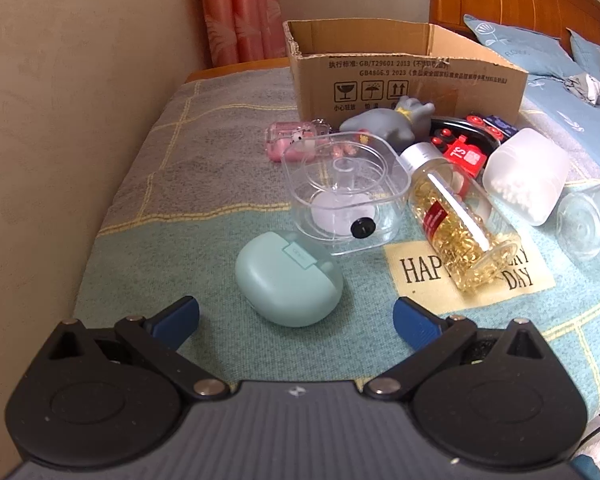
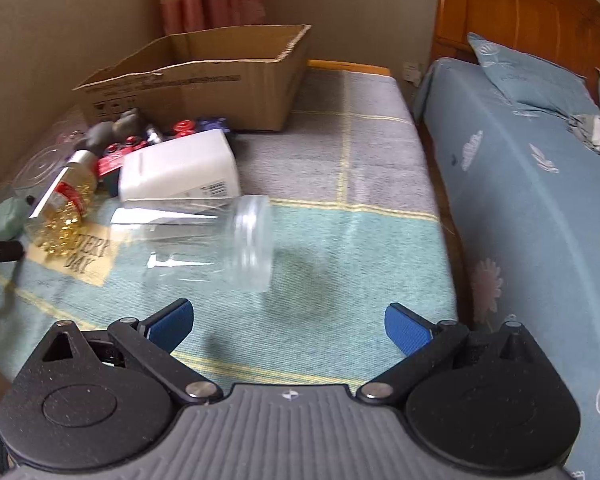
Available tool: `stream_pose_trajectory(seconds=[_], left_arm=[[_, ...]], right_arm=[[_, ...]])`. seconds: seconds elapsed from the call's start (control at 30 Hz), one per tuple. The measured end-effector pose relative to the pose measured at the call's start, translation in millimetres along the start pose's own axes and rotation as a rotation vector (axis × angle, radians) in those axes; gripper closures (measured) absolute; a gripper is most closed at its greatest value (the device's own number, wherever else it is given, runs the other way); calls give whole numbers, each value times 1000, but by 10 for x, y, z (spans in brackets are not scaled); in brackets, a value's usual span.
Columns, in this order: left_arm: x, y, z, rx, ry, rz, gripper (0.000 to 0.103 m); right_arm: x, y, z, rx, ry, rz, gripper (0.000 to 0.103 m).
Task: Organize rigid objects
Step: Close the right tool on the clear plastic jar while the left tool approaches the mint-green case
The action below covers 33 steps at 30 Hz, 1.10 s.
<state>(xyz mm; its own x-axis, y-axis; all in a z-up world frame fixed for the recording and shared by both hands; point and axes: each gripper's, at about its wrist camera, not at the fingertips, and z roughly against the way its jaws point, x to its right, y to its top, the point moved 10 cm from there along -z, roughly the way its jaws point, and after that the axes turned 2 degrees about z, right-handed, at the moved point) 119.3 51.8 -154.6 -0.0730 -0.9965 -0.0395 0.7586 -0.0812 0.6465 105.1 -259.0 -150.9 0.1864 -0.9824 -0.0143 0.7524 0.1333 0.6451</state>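
A mint earbud case [image 1: 288, 280] lies just ahead of my open, empty left gripper [image 1: 296, 318]. Behind it are a clear square container [image 1: 344, 188], a jar of gold clips [image 1: 456, 220] on its side, a white frosted box [image 1: 528, 176], a grey toy [image 1: 388, 120], a pink case [image 1: 288, 140] and red toys [image 1: 464, 152]. An open cardboard box [image 1: 400, 76] stands at the back. In the right wrist view a clear jar [image 2: 204, 244] lies on its side just ahead of my open, empty right gripper [image 2: 288, 322], with the white box [image 2: 180, 168] and cardboard box [image 2: 220, 80] beyond.
The objects lie on a blanket-covered surface [image 2: 360, 152] against a beige wall [image 1: 60, 120]. A bed with a blue sheet [image 2: 540, 220] and pillows runs along the right, with a wooden headboard [image 2: 520, 12]. Pink curtains [image 1: 240, 12] hang behind the box.
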Motion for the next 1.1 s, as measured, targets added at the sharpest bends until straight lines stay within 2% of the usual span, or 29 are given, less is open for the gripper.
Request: stream_pose_trajectory(seconds=[0.1, 0.27, 0.37, 0.63, 0.83, 0.9, 0.97, 1.07, 1.1], left_arm=[[-20, 10, -48, -15, -45, 26, 1], [-26, 47, -104, 2, -98, 0, 1], [7, 103, -152, 21, -130, -41, 1], [15, 168, -194, 45, -169, -68, 1], [226, 38, -1, 36, -330, -118, 1], [244, 31, -5, 43, -313, -146, 2], [214, 38, -55, 48, -259, -172, 8], [188, 72, -40, 74, -256, -173, 20], [183, 79, -37, 77, -250, -177, 21]], right_arm=[[-140, -32, -33, -12, 36, 24, 0], [-272, -15, -88, -3, 11, 94, 0], [-289, 15, -113, 2, 15, 93, 0], [-310, 26, -124, 9, 12, 92, 0], [-322, 20, -117, 13, 15, 95, 0], [-322, 19, -114, 14, 16, 96, 0], [-323, 17, -113, 13, 16, 97, 0], [-347, 6, -99, 11, 24, 97, 0], [-364, 3, -92, 9, 31, 99, 0]])
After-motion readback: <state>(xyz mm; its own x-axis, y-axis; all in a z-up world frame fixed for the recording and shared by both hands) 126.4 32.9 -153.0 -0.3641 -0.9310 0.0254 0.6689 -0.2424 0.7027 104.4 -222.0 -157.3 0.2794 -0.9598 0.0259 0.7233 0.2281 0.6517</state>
